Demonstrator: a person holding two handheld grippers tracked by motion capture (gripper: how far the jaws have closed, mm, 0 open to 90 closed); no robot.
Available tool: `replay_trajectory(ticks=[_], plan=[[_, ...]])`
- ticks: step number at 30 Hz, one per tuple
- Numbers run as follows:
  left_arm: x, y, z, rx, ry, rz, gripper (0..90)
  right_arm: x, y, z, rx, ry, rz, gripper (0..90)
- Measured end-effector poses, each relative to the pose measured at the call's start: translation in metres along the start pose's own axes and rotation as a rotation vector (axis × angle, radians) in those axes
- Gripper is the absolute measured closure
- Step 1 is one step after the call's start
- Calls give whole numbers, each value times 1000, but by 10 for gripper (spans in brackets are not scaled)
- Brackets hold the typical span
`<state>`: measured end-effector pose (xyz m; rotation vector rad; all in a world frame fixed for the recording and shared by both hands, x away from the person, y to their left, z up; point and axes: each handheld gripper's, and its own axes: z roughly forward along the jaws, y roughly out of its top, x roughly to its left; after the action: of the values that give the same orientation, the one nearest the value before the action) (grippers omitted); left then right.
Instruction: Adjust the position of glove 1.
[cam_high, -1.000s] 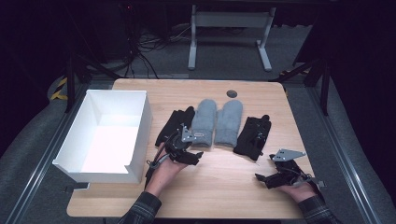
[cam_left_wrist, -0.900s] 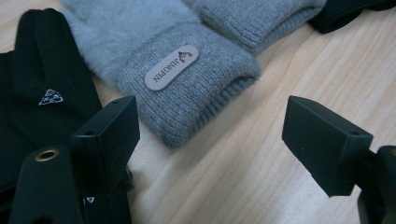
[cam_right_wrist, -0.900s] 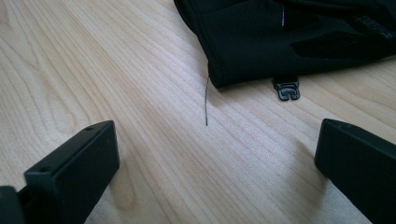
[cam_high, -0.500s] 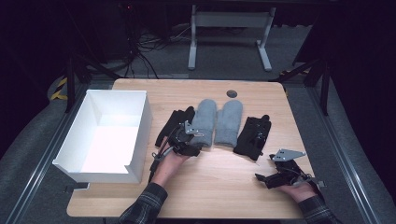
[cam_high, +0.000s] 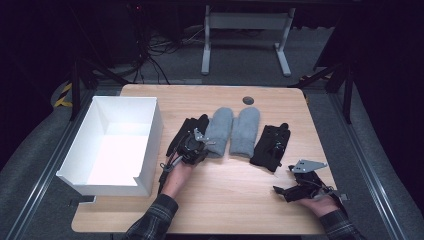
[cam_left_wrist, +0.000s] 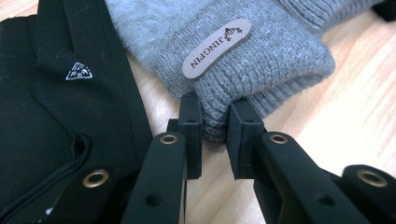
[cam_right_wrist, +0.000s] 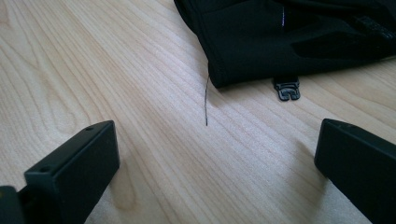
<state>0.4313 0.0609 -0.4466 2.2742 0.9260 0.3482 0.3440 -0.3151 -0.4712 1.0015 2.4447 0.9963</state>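
At nine o'clock on the pale wooden table (cam_high: 235, 200) stands the open white cardboard box (cam_high: 114, 145), its near wall cut low at one corner. Just right of it, toward the table's middle, lies the left black fabric glove with a small triangular logo (cam_high: 186, 131), and touching its three o'clock edge is the left grey knitted mitten with a ribbed cuff (cam_high: 219, 131). The left gripper (cam_high: 196, 148) sits at the six o'clock end of these two, held by the person's left hand (cam_high: 176, 176) that comes up from the table's near edge. In the left gripper view its jaws have just been closing and now pinch a fold of the mitten's ribbed cuff (cam_left_wrist: 261, 70) between their pads, directly below the brown oval label reading JINGPIN (cam_left_wrist: 216, 47); the black glove (cam_left_wrist: 56, 107) lies at nine o'clock of the jaws.

Right of centre lies the second grey knitted mitten (cam_high: 245, 131), side by side with the first, and at its three o'clock the right black fabric glove (cam_high: 271, 145). At five o'clock on the table, near the front edge, the right gripper (cam_high: 295, 184) rests low over bare wood in the person's right hand (cam_high: 320, 204). Its jaws stand wide apart with nothing between them; in the right gripper view the black glove's cuff (cam_right_wrist: 289, 37) lies at twelve o'clock ahead of them, with a small black plastic clip (cam_right_wrist: 286, 88) and a loose dark thread (cam_right_wrist: 206, 100) beside it.
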Motion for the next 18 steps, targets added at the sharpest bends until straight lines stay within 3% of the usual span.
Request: replay_trajectory(ticks=[5,18], plan=[[-6,-5,-11,11,12,18,783,0,0,0,1,0,-1,1],[-33,-45,-47,29,-48,17,777,0,0,0,0,0,-1,1]])
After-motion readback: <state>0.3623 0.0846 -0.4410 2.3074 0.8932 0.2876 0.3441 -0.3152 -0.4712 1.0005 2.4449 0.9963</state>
